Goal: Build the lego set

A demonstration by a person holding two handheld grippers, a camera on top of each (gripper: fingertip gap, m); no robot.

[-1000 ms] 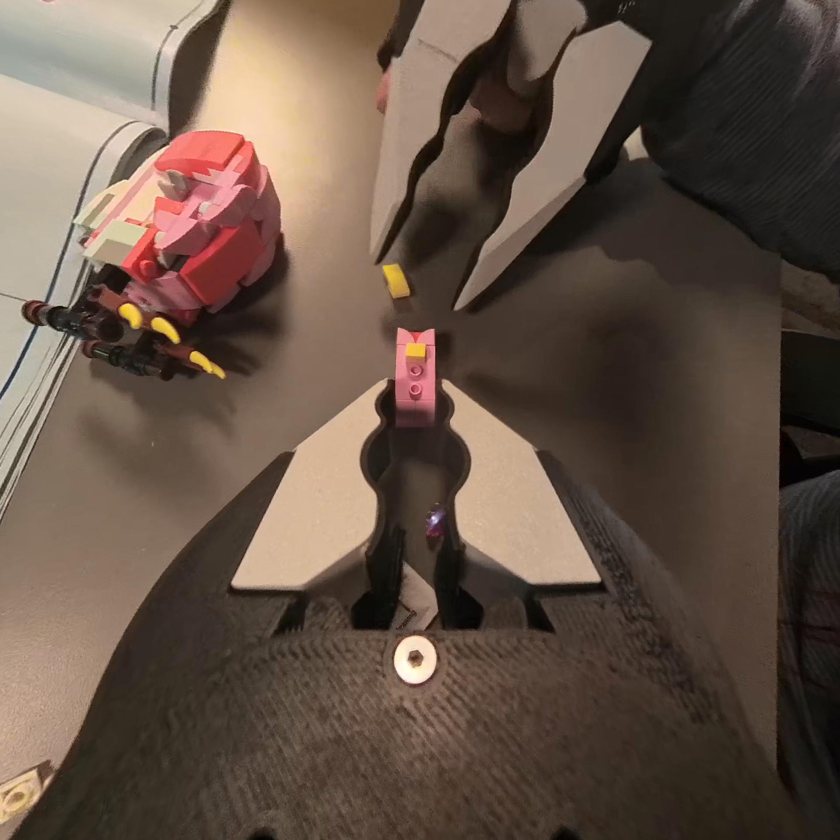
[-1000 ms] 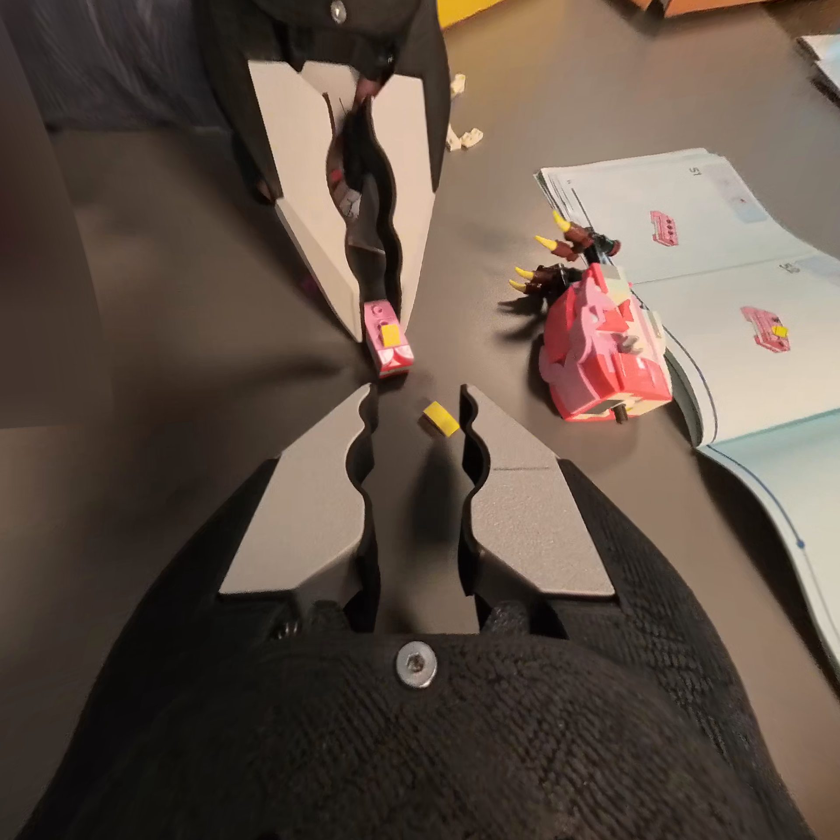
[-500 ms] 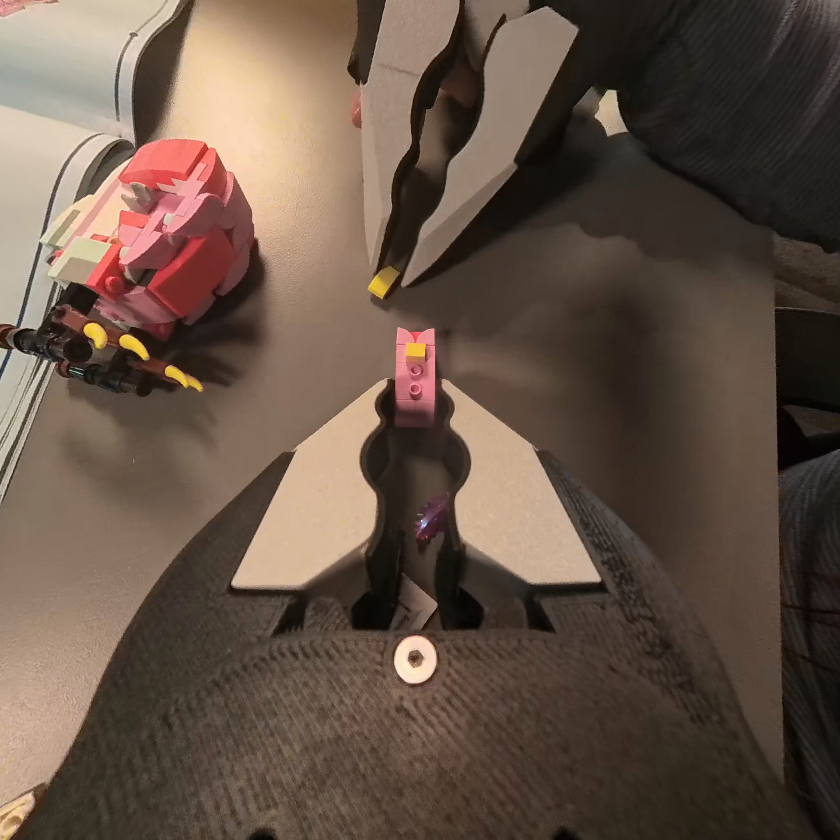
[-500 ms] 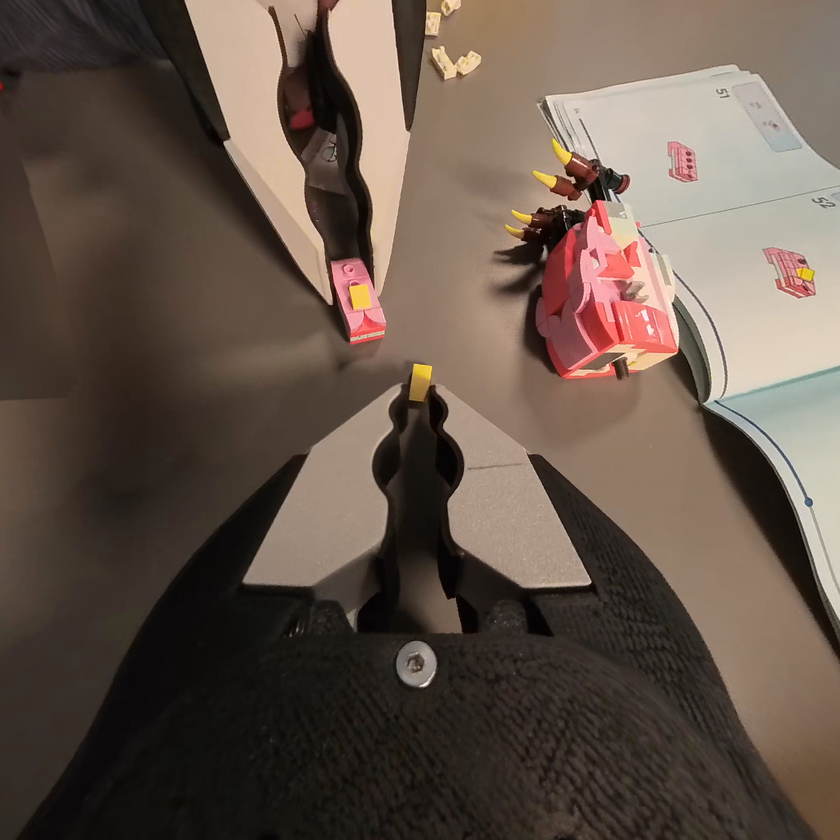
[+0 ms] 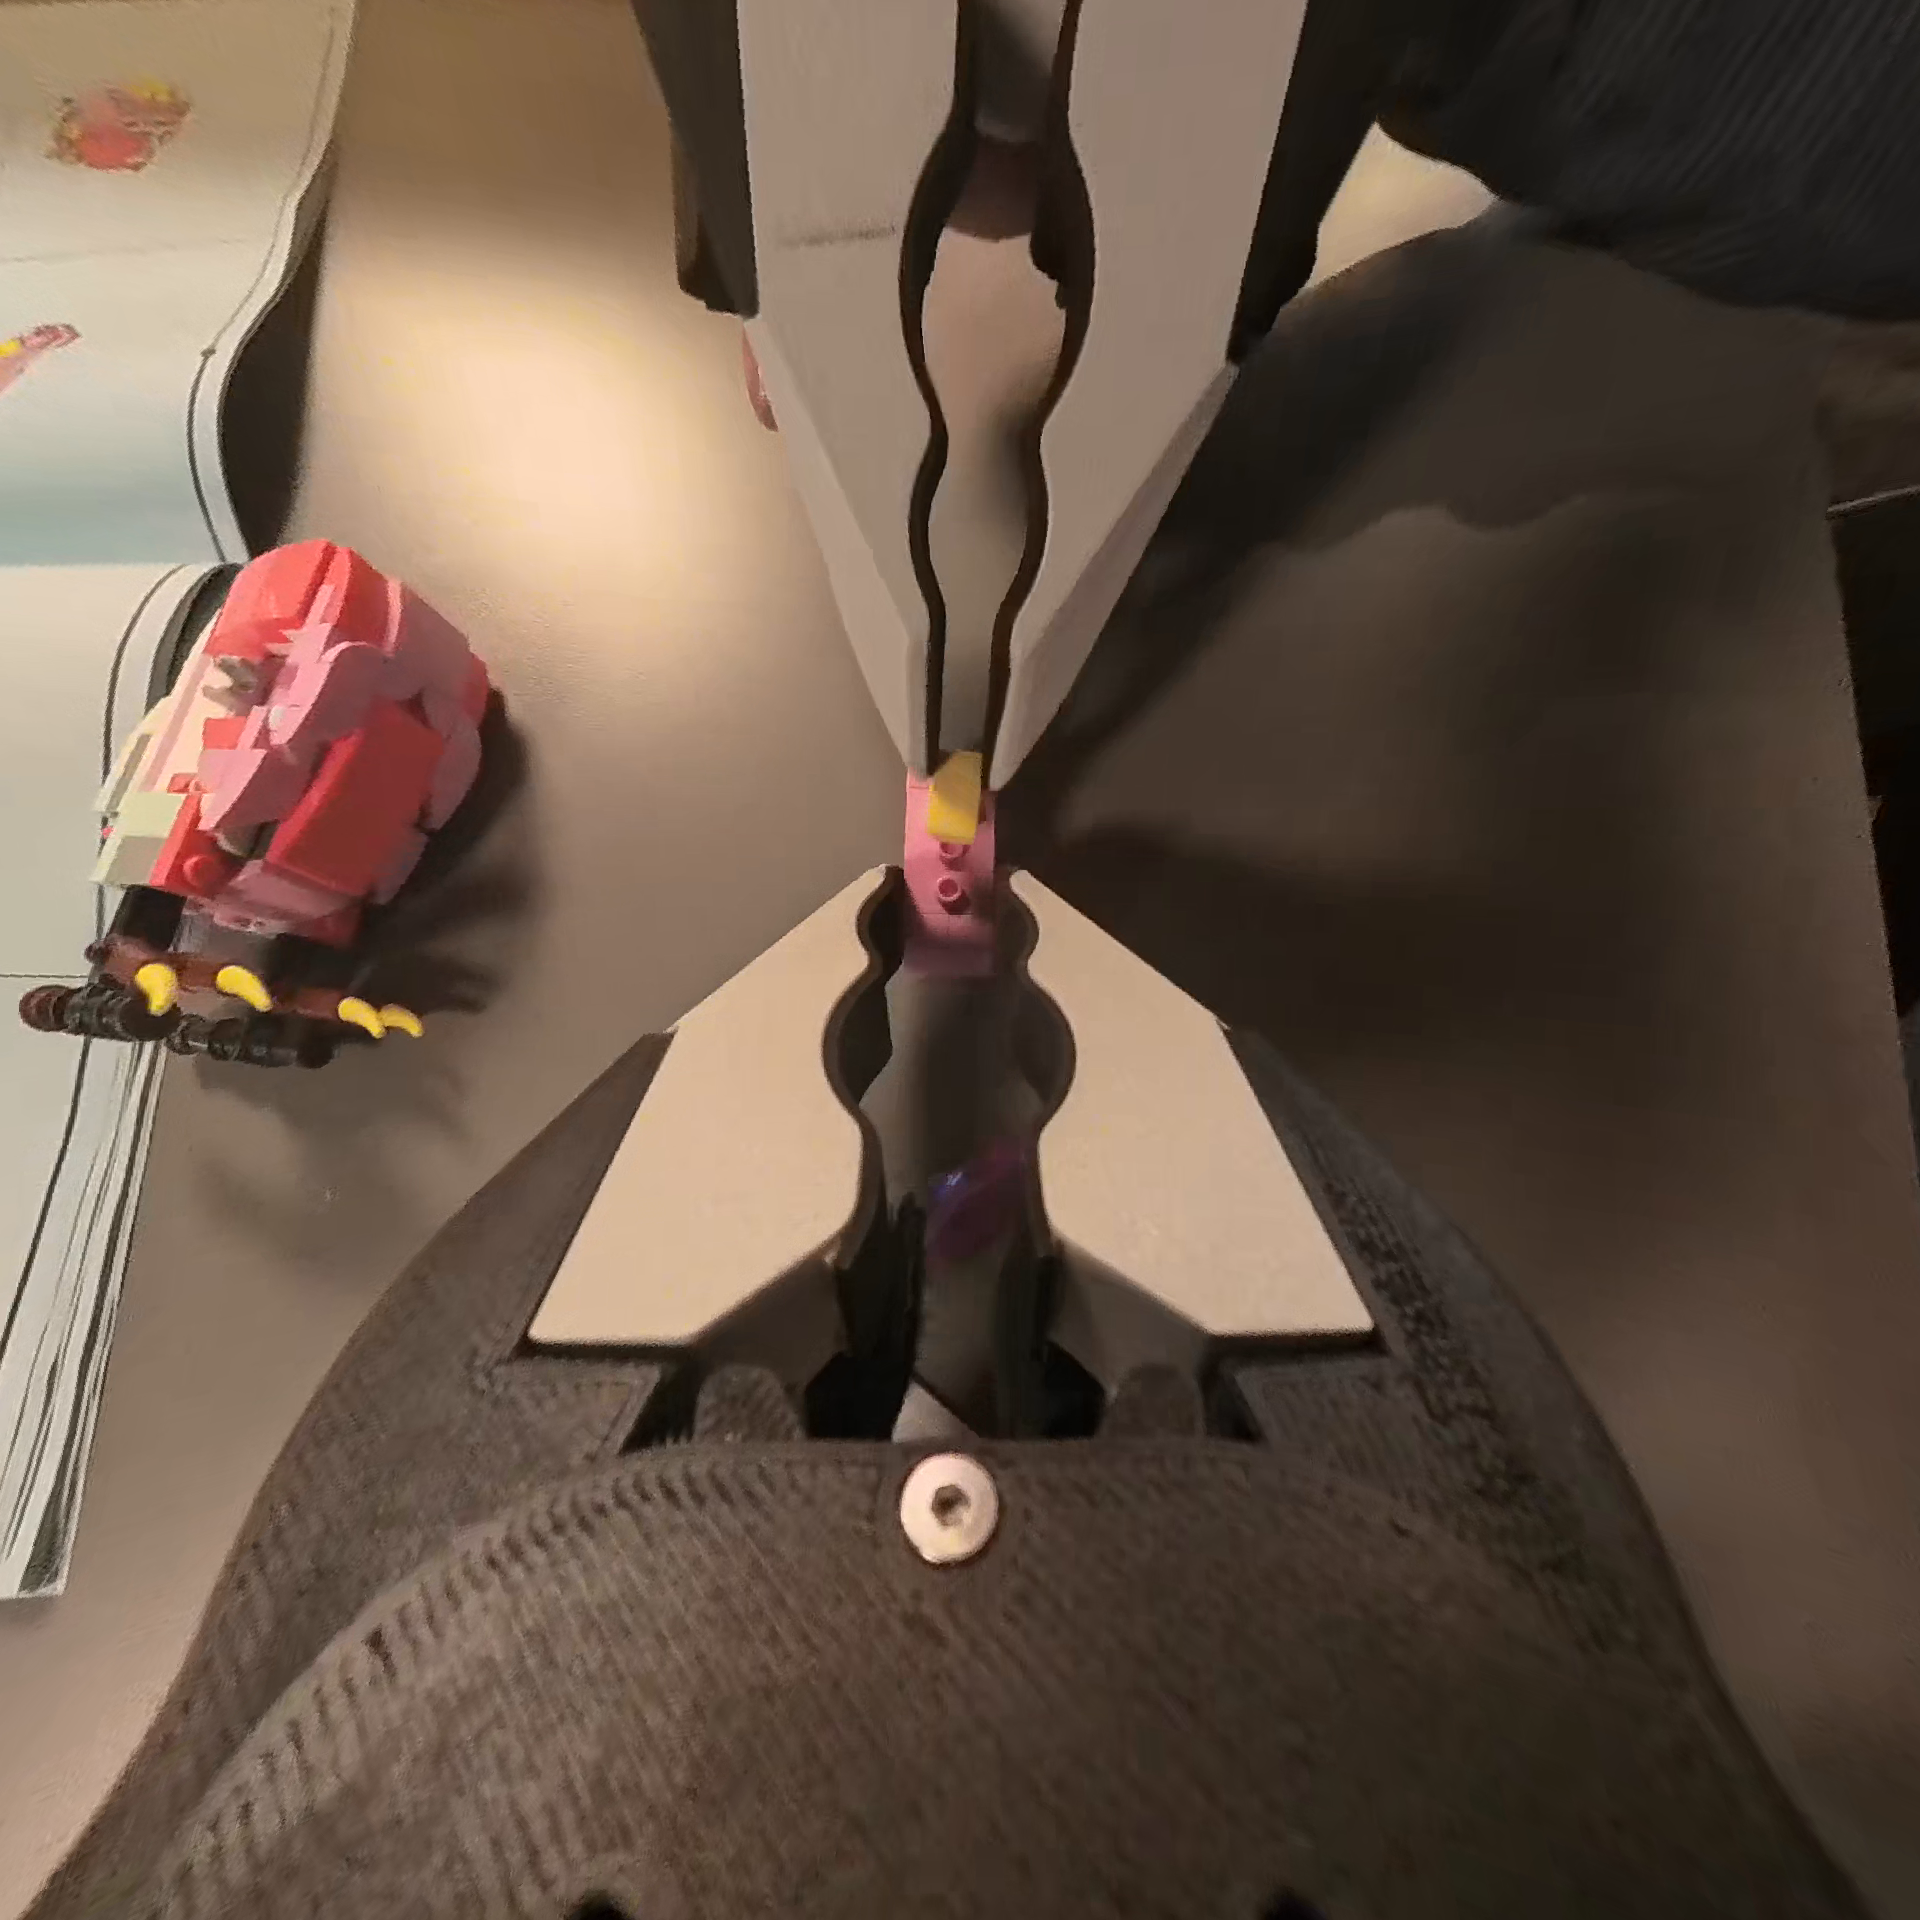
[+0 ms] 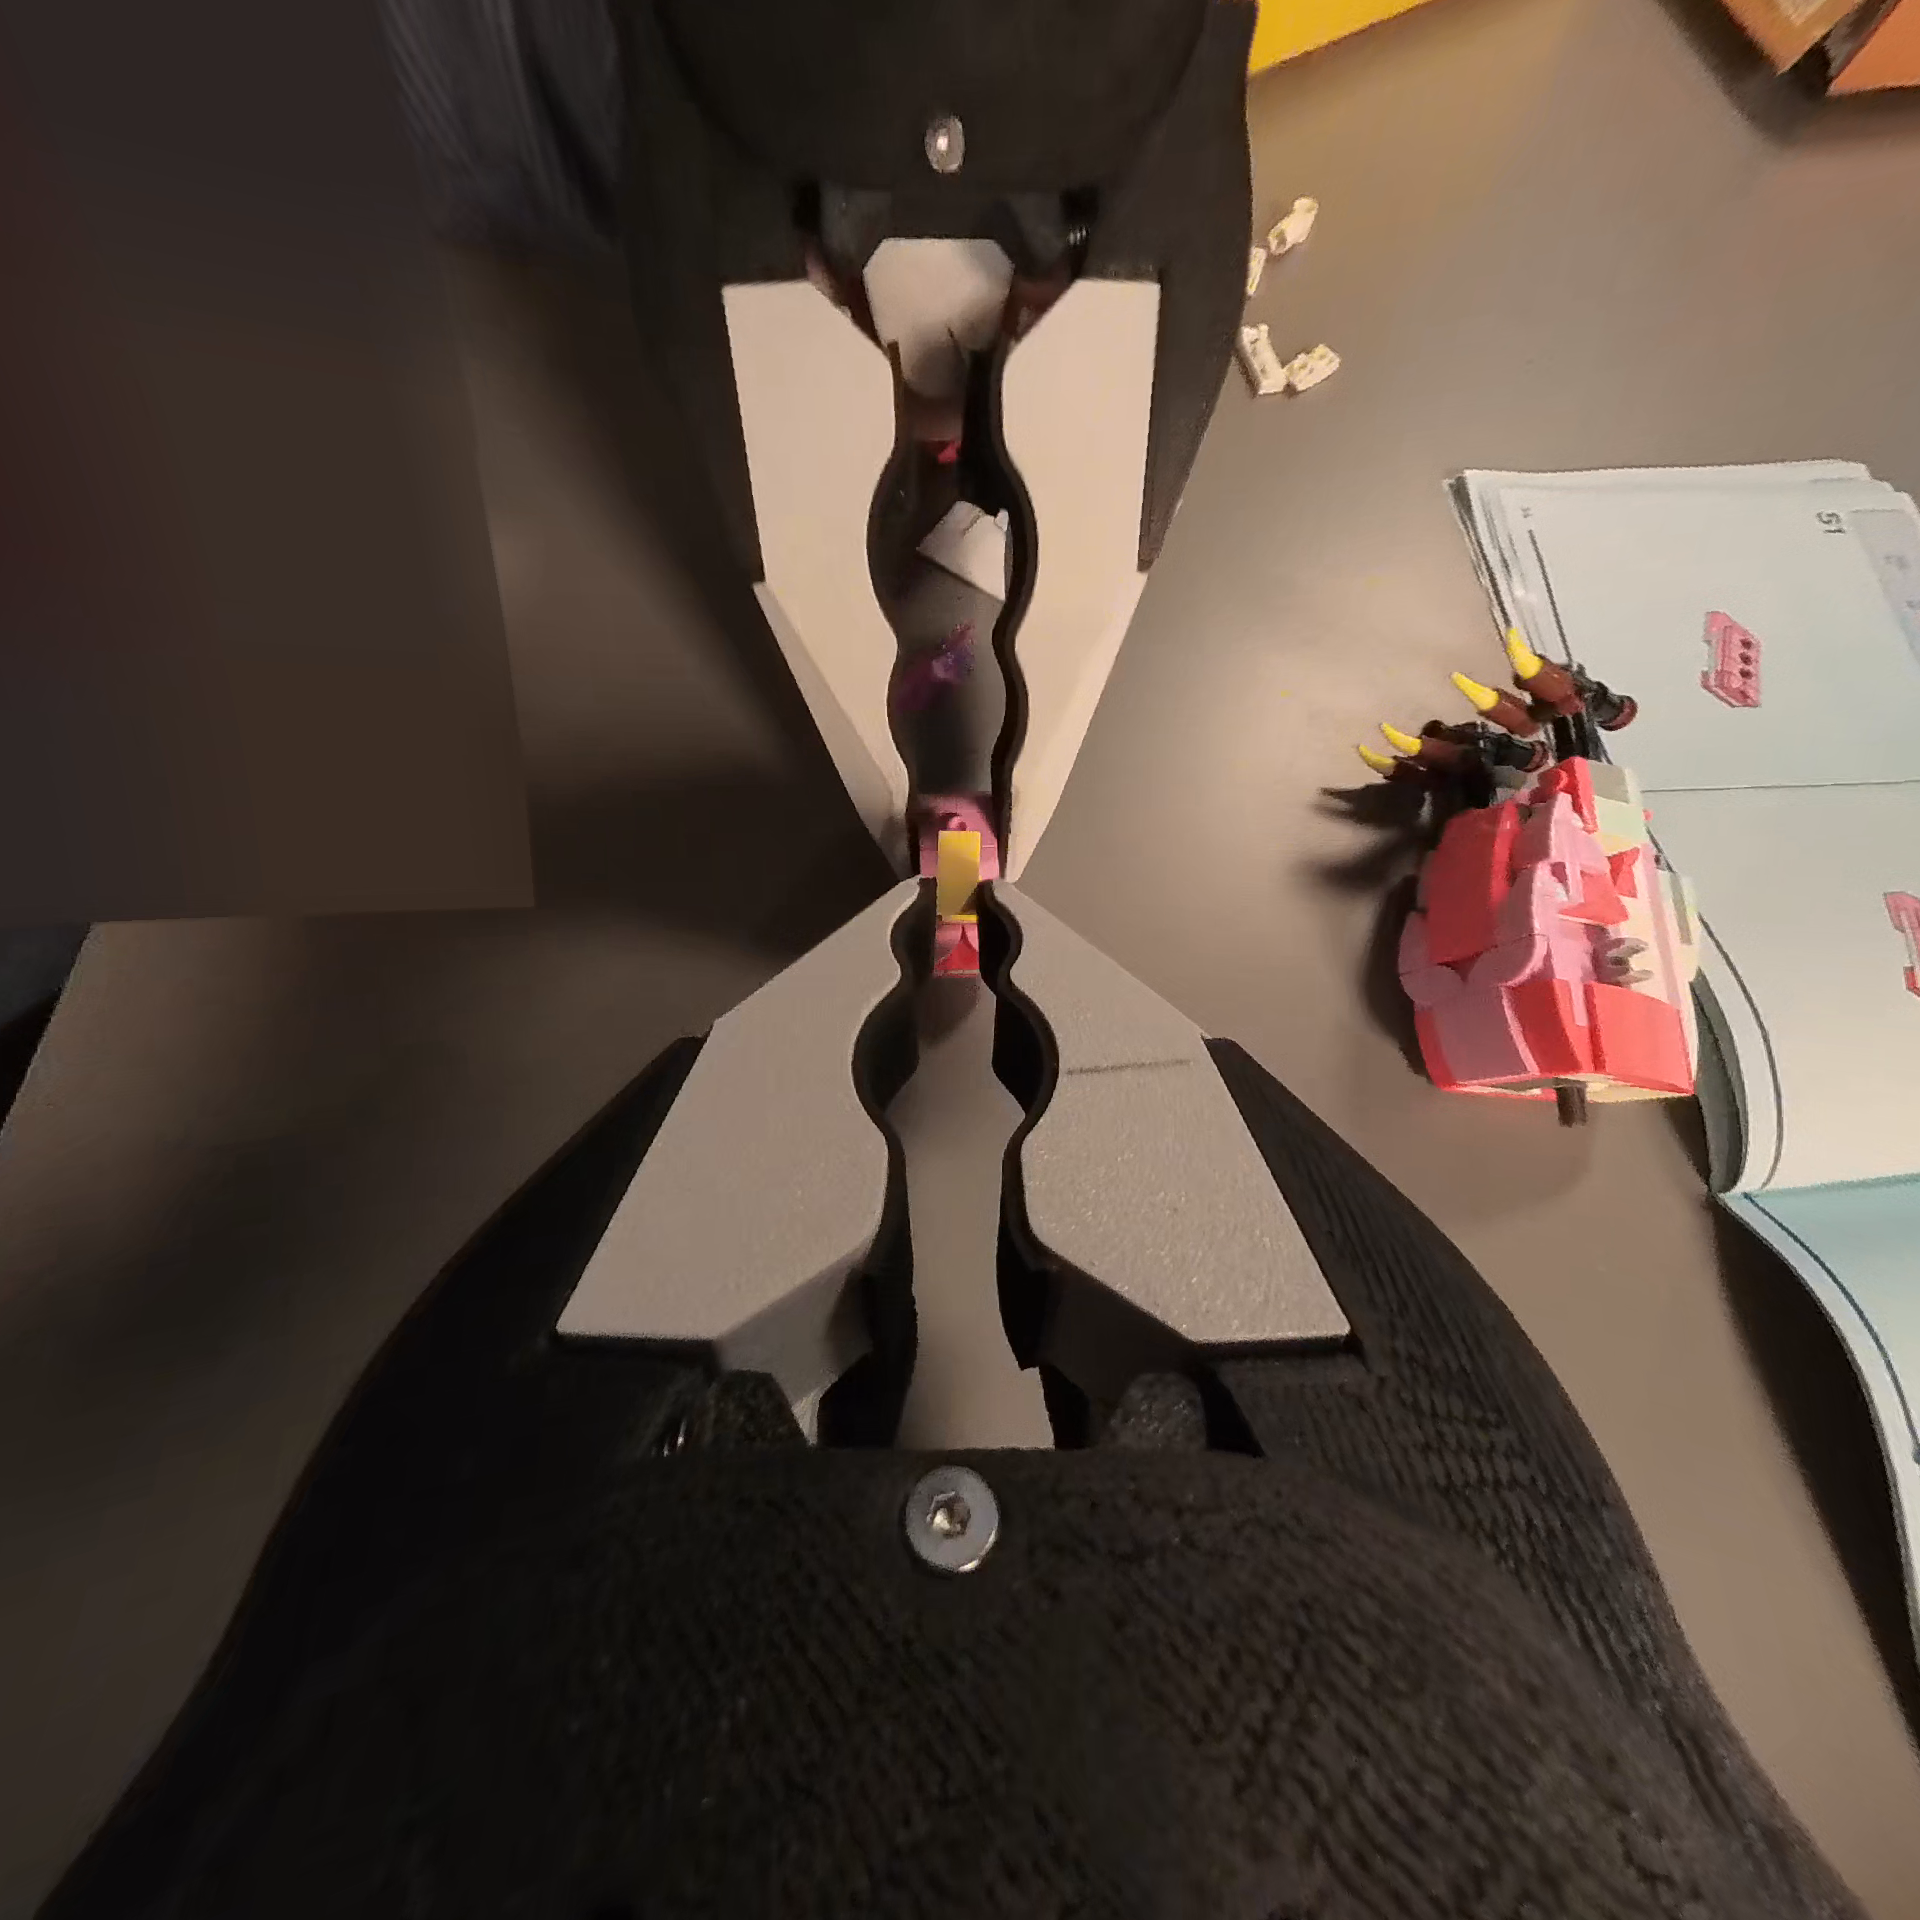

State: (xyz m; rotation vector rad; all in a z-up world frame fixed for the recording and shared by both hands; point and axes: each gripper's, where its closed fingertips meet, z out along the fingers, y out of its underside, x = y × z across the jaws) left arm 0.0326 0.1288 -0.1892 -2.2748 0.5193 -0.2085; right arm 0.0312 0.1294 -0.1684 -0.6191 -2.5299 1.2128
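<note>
My left gripper (image 5: pixel 948 904) is shut on a small pink brick piece (image 5: pixel 948 894) with studs on top, held above the dark table. My right gripper (image 6: pixel 958 902) is shut on a small yellow tile (image 6: pixel 958 871). The two grippers meet tip to tip. The yellow tile (image 5: pixel 956 808) lies on the far end of the pink piece (image 6: pixel 956 940), still pinched between the right fingertips (image 5: pixel 1023 743). In the right wrist view the left gripper (image 6: pixel 956 831) comes in from the top.
A red and pink brick model (image 5: pixel 312 748) with brown claws and yellow tips (image 5: pixel 229 1003) lies left of the left gripper; it also shows in the right wrist view (image 6: pixel 1548 935). An open instruction booklet (image 6: pixel 1766 665) lies beyond it. Small white pieces (image 6: pixel 1283 353) lie farther back.
My right gripper closed on the yellow tile on the table, lifted it and brought it onto the pink piece held by my left gripper. The left grasp has not changed.
</note>
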